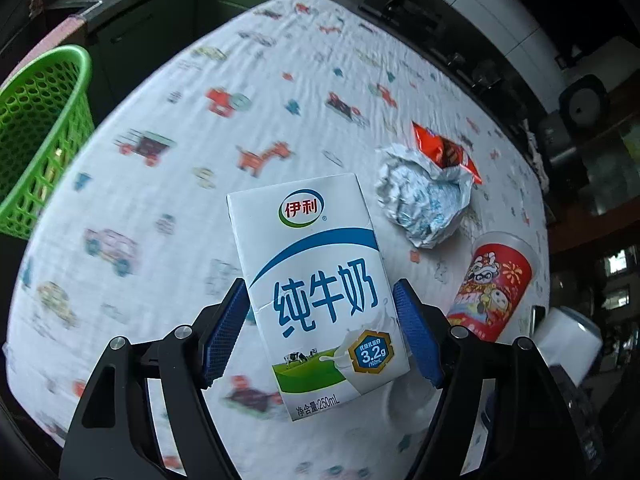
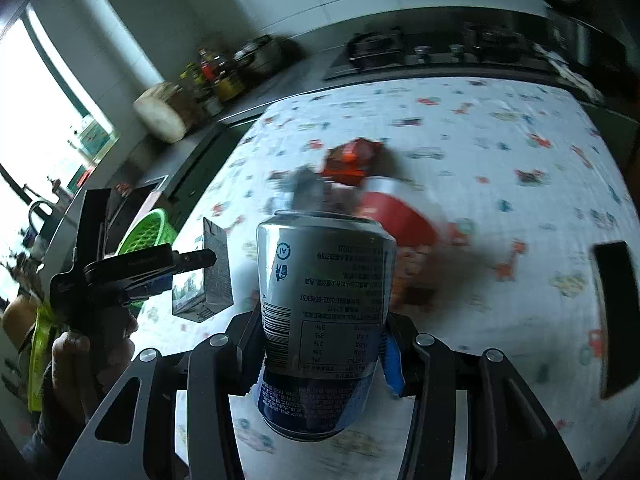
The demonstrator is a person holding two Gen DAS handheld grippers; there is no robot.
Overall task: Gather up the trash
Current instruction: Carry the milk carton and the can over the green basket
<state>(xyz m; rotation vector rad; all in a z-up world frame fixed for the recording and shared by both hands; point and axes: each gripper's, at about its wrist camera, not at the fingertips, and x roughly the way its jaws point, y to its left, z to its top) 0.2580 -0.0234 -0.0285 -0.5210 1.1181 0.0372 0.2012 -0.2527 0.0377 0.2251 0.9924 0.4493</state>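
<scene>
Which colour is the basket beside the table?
Bright green basket, clearest in the left wrist view.

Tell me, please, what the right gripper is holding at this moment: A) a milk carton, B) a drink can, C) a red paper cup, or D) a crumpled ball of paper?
B: in the right wrist view the right gripper is clamped around the drink can, while the milk carton sits between the left gripper's fingers.
</scene>
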